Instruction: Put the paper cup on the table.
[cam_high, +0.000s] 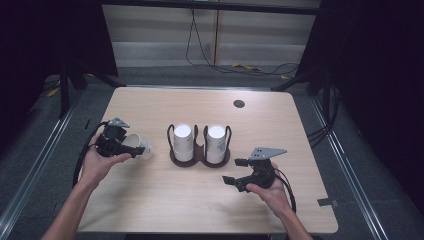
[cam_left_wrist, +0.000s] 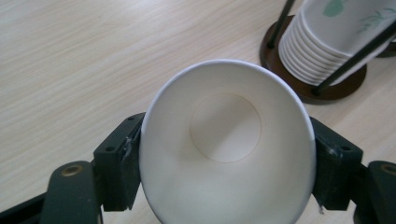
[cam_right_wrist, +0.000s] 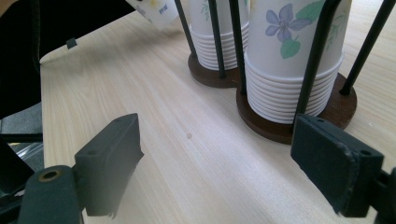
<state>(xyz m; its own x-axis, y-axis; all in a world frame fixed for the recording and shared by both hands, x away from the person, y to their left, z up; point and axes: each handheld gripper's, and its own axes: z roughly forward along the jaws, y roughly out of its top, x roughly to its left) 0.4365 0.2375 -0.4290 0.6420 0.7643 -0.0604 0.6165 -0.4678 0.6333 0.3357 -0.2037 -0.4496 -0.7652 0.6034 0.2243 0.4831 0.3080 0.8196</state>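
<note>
High view shows the left gripper (cam_high: 131, 148) clamped on 1 cup (cam_high: 138, 145), tilted left of the holder (cam_high: 200, 159), seemingly just pulled off, while the right gripper (cam_high: 235, 171) waits with jaws apart.

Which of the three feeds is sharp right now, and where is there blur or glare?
High view: soft overall, dark surroundings, a bright glare patch on the table at its far edge. Left gripper view: the paper cup is evenly lit and its rim fairly crisp. Right gripper view: the cup stacks are sharp, while the near left jaw is smeared at its lower edge.
</note>
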